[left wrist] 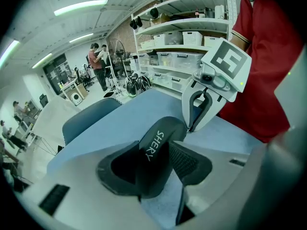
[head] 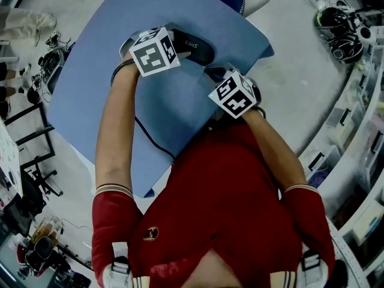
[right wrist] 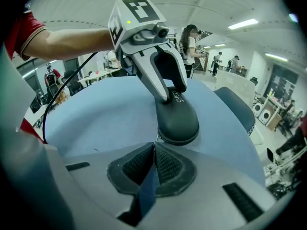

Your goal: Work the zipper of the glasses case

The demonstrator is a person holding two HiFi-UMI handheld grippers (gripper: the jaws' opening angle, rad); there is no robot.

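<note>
Two tongs are held over a blue tabletop (head: 180, 116), one in each hand of a person in a red shirt (head: 228, 191). The black glasses case (left wrist: 157, 147), lettered in white on its top, rests on the tabletop towards its far edge. It is grasped across its width by the left tongs (left wrist: 154, 170), whose pads are pressed against its two long sides. The right tongs (right wrist: 154, 152) are set at the rounded end of the case. Their pads are clenched together at the tips, where a small pale zipper tab (right wrist: 156, 138) at the case's rim is pinched. In the head view the left marker cube (head: 155, 51) is seen just beside the case, and the right marker cube (head: 234, 93) near it.
</note>
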